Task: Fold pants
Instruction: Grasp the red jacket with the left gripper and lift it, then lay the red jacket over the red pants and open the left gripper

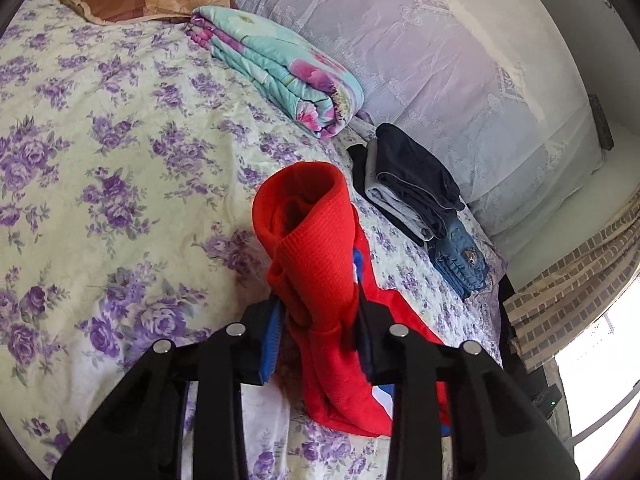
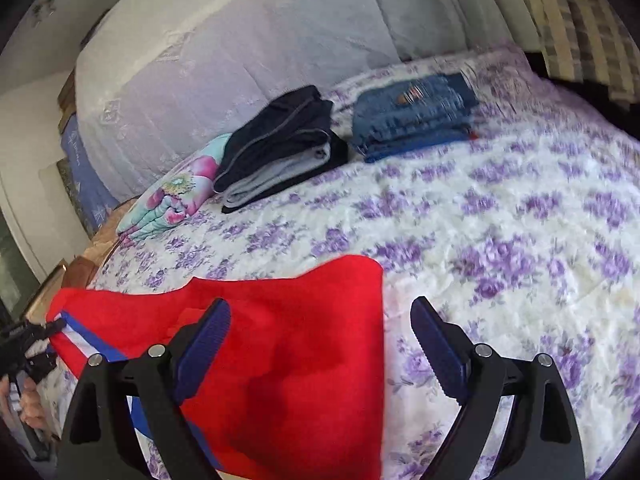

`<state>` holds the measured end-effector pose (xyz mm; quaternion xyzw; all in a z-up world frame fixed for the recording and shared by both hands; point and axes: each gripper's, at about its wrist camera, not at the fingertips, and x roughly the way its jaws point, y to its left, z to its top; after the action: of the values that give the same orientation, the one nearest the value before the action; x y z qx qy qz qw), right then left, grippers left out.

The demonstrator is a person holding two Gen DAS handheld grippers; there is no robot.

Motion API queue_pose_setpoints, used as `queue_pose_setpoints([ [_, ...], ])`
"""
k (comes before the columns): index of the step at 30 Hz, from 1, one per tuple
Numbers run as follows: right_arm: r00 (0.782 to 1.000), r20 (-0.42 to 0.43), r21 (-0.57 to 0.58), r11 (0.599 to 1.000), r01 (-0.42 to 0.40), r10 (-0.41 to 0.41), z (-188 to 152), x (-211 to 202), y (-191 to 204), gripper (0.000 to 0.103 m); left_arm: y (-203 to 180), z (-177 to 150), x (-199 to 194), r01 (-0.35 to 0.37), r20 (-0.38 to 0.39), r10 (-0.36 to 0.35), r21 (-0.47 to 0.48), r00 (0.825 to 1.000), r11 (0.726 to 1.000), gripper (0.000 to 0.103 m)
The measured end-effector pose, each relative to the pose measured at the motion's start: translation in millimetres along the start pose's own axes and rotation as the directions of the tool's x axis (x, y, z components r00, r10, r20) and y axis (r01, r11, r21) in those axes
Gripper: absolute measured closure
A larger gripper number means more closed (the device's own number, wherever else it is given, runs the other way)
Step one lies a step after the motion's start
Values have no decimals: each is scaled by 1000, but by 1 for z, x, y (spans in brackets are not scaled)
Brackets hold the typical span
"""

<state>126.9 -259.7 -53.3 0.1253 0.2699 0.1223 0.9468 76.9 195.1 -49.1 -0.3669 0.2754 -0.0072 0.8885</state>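
Red pants [image 2: 288, 340] on floral bed [image 2: 500, 248], long axis running across from left gripper [image 1: 316, 320] toward right gripper [image 2: 320, 344]. Left jaws narrow, pinching bunched end that stands up as loose roll. Right jaws wide, poised at other end; whether lower pad touches cloth unclear, view blurred. Right hand nearer free end. Folded dark stack [image 2: 280, 144] and jeans [image 2: 416, 116] well beyond

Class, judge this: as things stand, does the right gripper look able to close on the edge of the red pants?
Probably yes. The right gripper stands open over the red pants, whose free edge lies between its fingers with nothing covering it.
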Motion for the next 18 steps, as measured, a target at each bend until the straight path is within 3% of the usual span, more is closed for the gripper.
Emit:
queue_pose_setpoints([
  [4,996,4,-286,955,83,-86,-4,2,51,11,-16,-2,-8,-5,21,4,51,1000,999,73],
  [8,974,-121,-420,899,123,-190,-18,35,71,10,-33,-2,-14,-11,39,7,106,999,994,73],
  [13,976,-147,-375,922,97,-163,-17,35,61,7,-60,0,-15,-10,56,-1,187,998,982,73],
  [18,999,-35,-172,985,30,-37,1,-4,21,7,-101,0,-12,-4,73,-18,296,997,955,73],
])
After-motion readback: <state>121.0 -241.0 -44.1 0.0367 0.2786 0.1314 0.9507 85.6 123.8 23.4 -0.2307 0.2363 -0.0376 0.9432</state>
